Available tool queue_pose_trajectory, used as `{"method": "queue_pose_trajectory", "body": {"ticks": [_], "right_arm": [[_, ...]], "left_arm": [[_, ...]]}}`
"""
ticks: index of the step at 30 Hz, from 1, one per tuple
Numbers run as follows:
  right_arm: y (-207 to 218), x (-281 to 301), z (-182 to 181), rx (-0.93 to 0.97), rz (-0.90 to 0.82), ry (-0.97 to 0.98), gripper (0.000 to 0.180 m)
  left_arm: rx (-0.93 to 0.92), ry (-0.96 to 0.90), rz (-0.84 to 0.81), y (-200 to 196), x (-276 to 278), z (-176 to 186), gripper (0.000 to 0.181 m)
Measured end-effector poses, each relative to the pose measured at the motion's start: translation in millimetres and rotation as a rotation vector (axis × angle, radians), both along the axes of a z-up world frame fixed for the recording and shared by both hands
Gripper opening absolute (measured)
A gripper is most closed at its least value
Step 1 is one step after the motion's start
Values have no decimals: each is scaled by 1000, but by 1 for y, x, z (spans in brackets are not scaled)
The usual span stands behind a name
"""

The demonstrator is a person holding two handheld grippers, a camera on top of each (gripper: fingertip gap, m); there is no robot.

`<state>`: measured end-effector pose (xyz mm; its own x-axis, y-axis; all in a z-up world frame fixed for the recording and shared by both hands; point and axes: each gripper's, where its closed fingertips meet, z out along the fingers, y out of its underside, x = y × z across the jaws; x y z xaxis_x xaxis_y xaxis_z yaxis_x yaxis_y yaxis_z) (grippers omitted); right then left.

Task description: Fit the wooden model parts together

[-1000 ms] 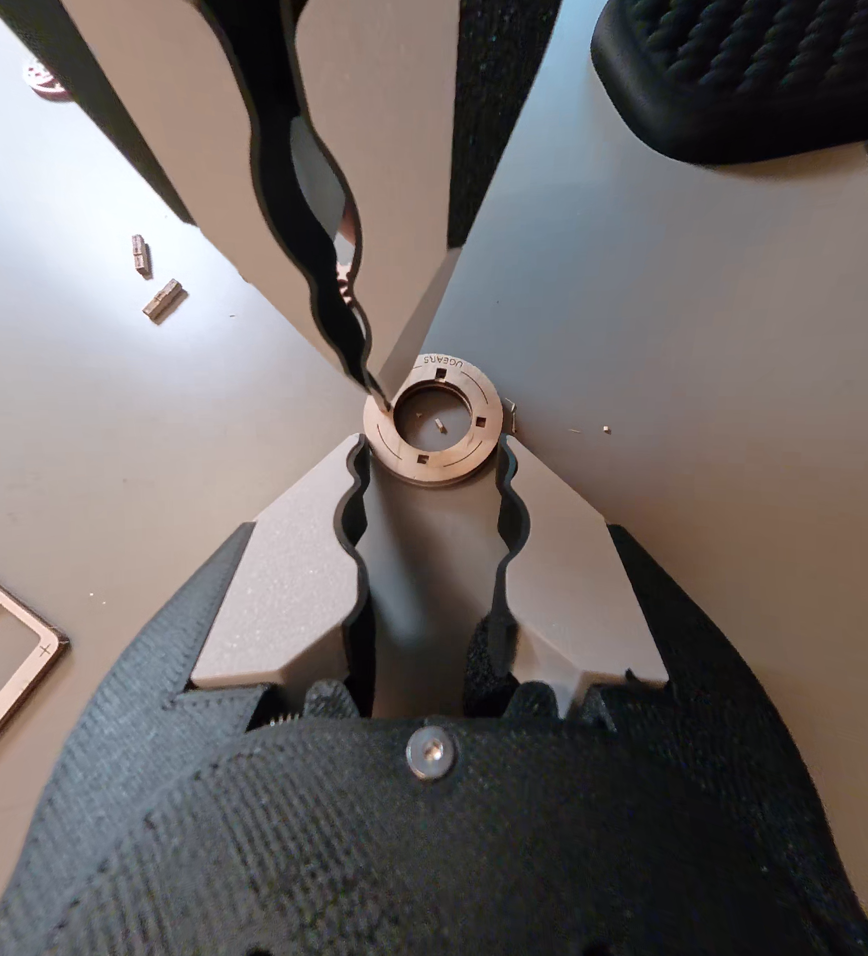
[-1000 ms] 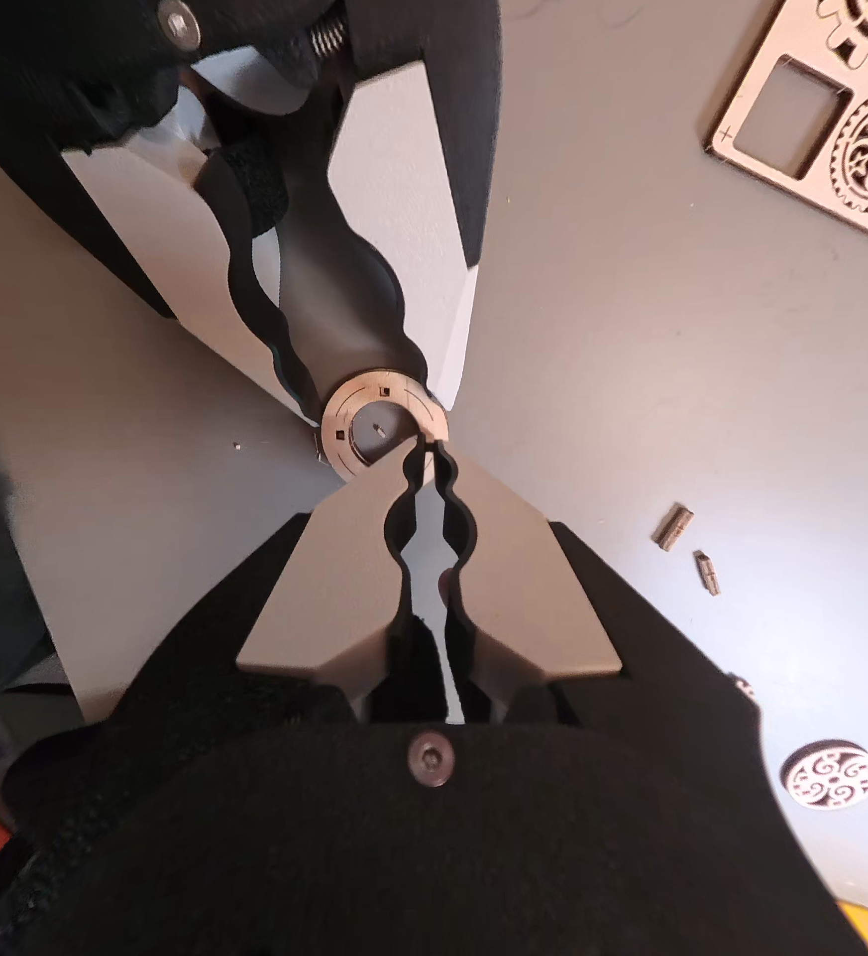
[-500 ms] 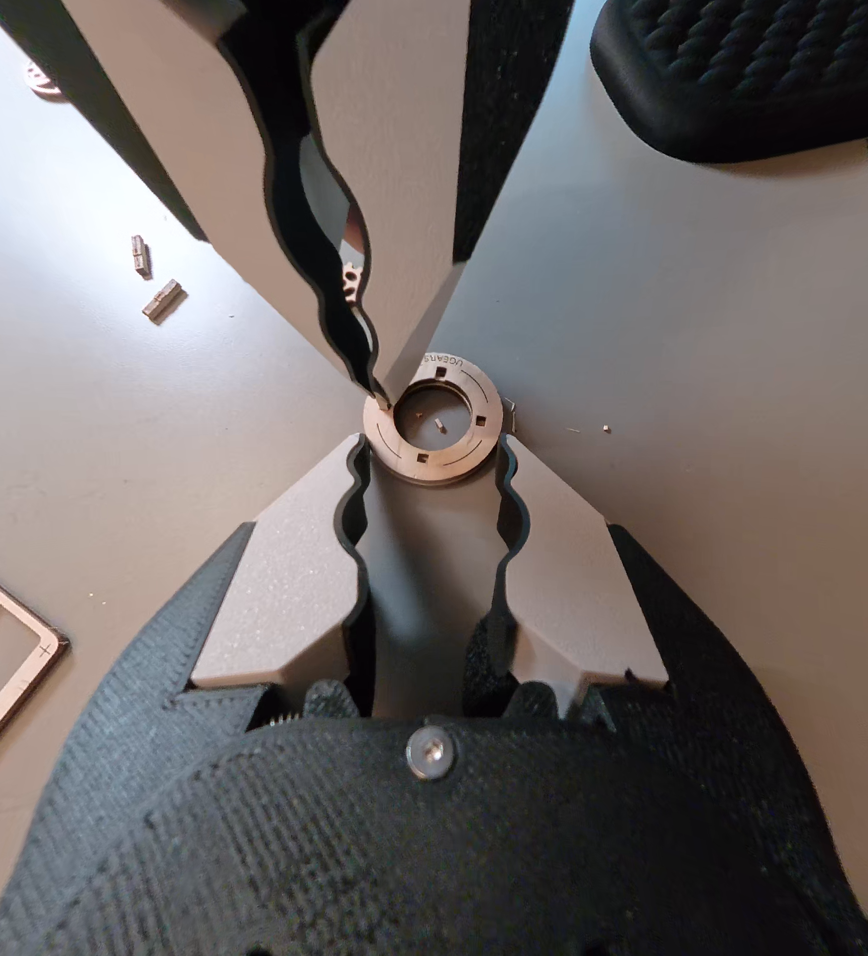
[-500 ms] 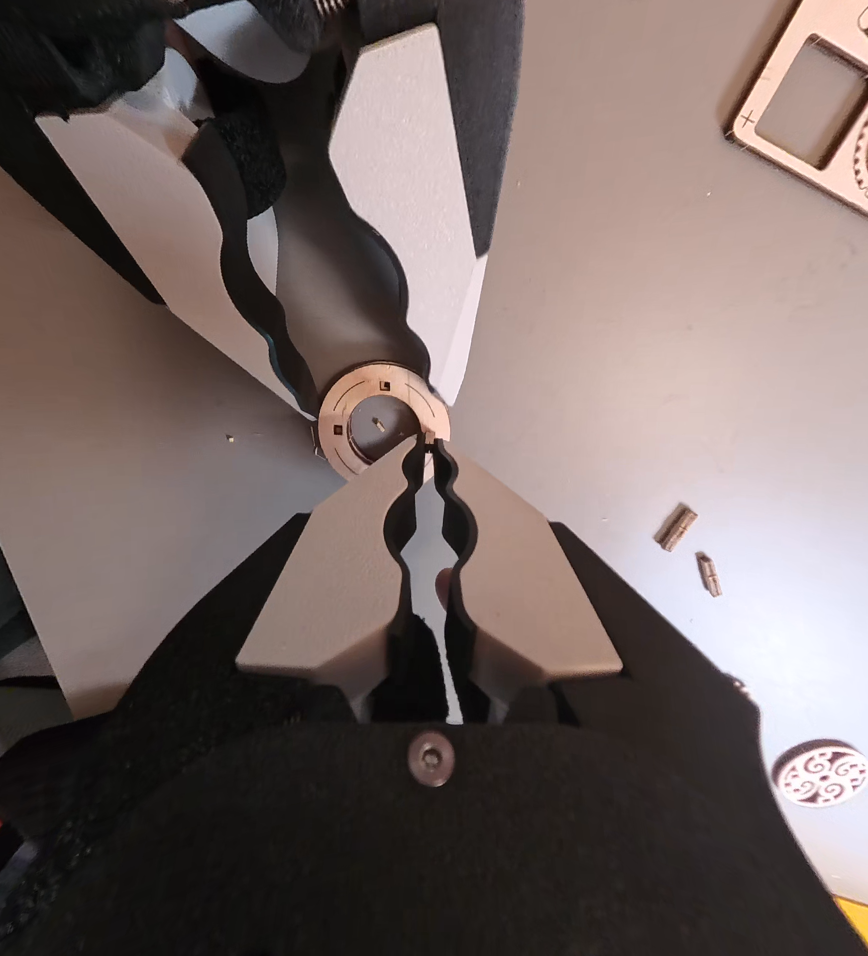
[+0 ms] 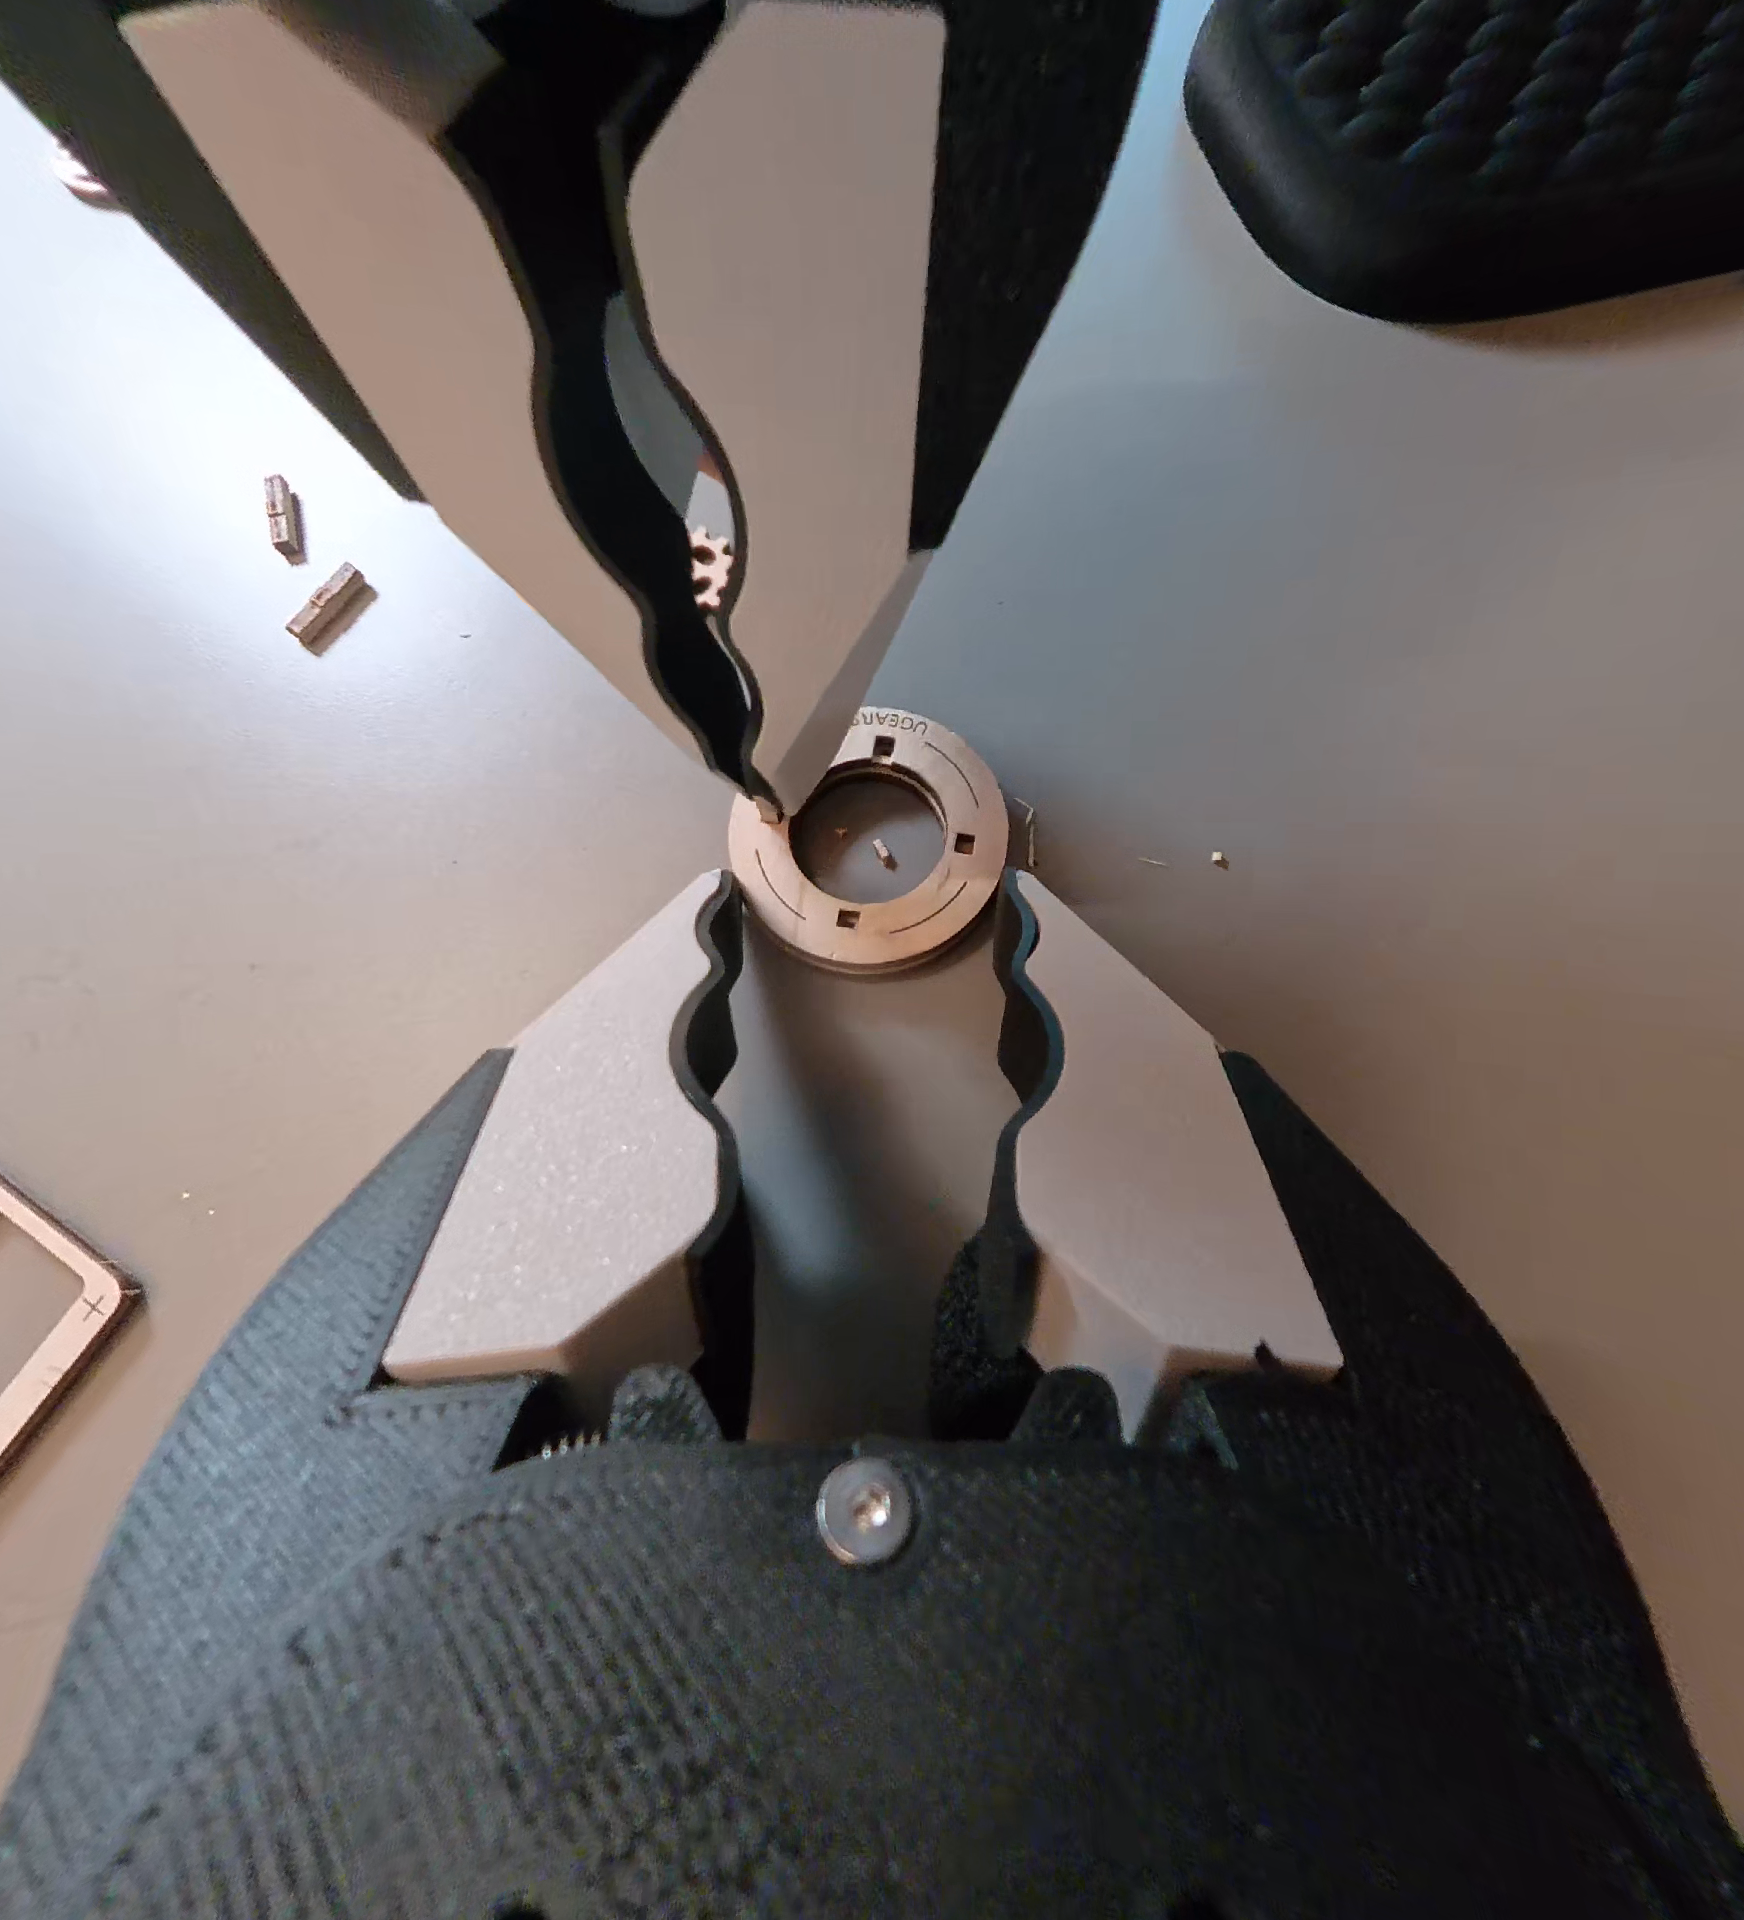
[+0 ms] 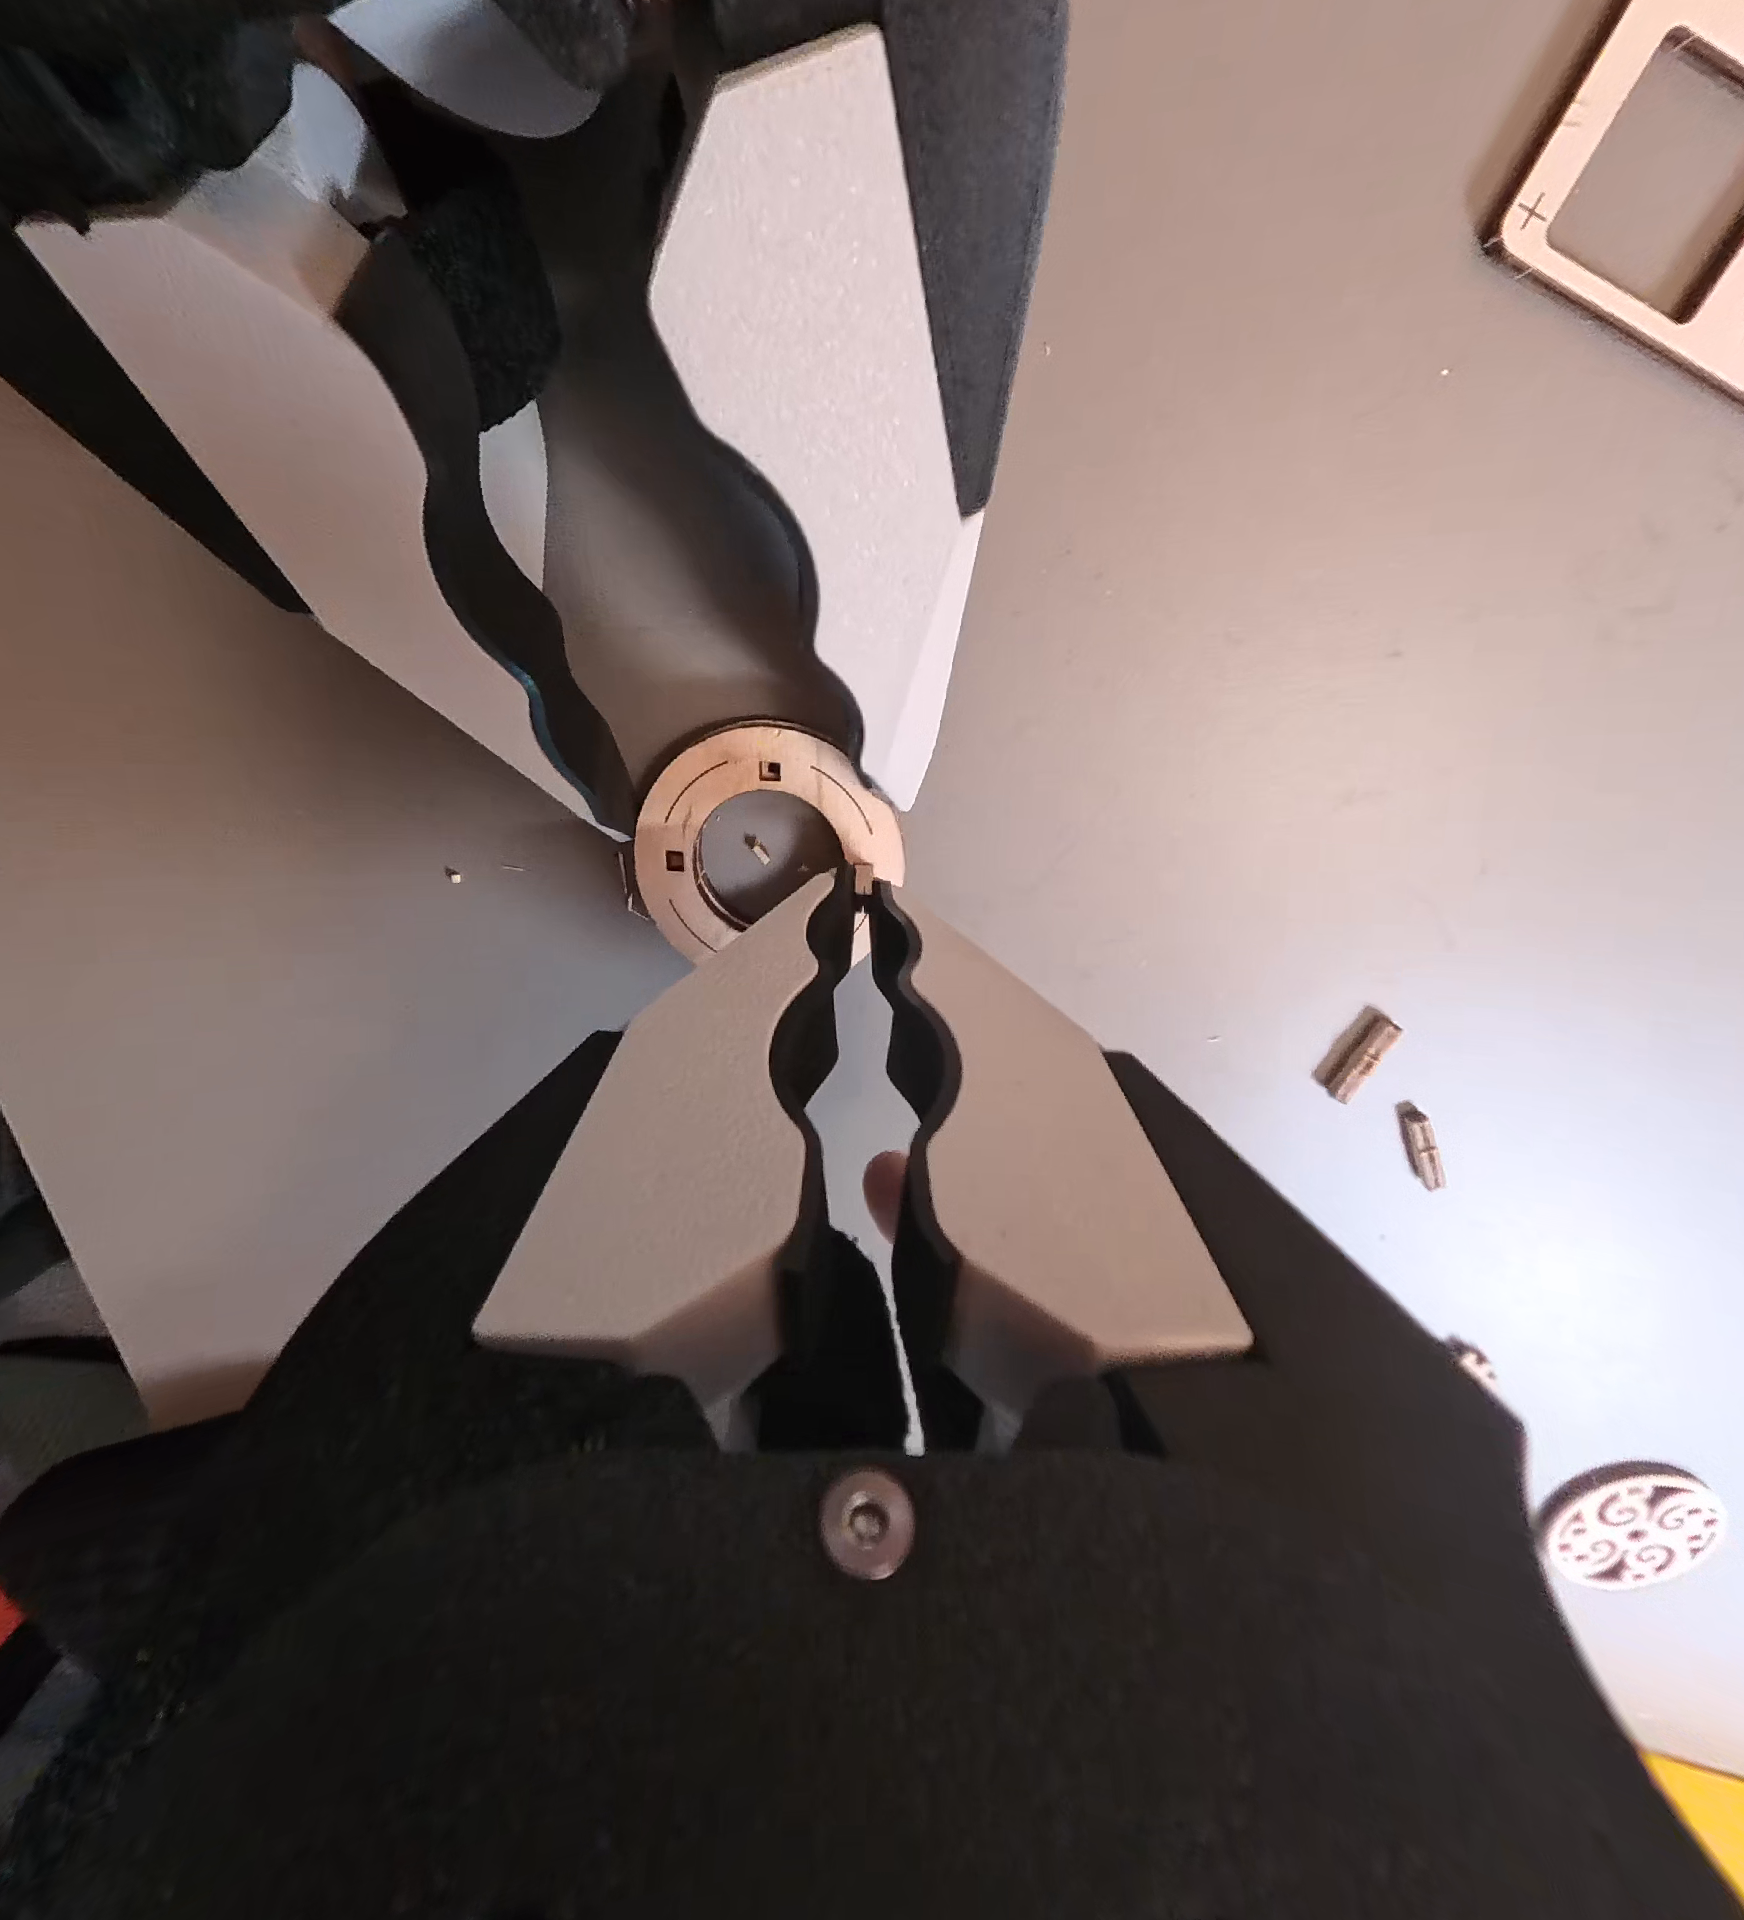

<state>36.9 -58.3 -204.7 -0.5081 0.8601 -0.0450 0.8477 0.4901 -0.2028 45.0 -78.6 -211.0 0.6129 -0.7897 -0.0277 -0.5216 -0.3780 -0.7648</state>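
**Peg brought down to the ring's slot**

The ring (image 5: 866, 844), a flat wooden annulus with small square slots, lies on the grey surface (image 5: 1367, 727), held edge to edge between the fingers of the left hand-held gripper (image 5: 868, 904), which is clamped on its rim. The right hand-held gripper (image 6: 852, 881) is pressed together on a small wooden peg (image 6: 864, 879). Over the last second its tips have tilted and crept a little along the ring's top face, and the peg end now meets the face at the rim nearest that gripper, where a slot would be expected; the slot itself is hidden beneath the tips. The ring has not shifted. Judged from this, the peg is at the point of insertion but not visibly seated; whether it has entered cannot be told.

Three slots on the ring show empty. Beyond the ring, on the right gripper's side, lie two spare pegs (image 6: 1356, 1049) and, farther out, a patterned disc (image 6: 1634, 1540). A laser-cut sheet (image 6: 1678, 177) lies well apart from the ring, toward the left gripper's side. A tiny wooden fragment (image 5: 887, 852) rests inside the ring's opening.
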Motion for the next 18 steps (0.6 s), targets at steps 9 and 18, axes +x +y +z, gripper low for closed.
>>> {"method": "queue_pose_trajectory", "body": {"ticks": [9,18], "right_arm": [[-1,-2,-4,-12,-22,6,1],[-1,-1,-3,-33,-12,34,1]], "left_arm": [[1,0,-1,0,-1,0,48],[-1,-1,-2,0,-1,0,48]]}}
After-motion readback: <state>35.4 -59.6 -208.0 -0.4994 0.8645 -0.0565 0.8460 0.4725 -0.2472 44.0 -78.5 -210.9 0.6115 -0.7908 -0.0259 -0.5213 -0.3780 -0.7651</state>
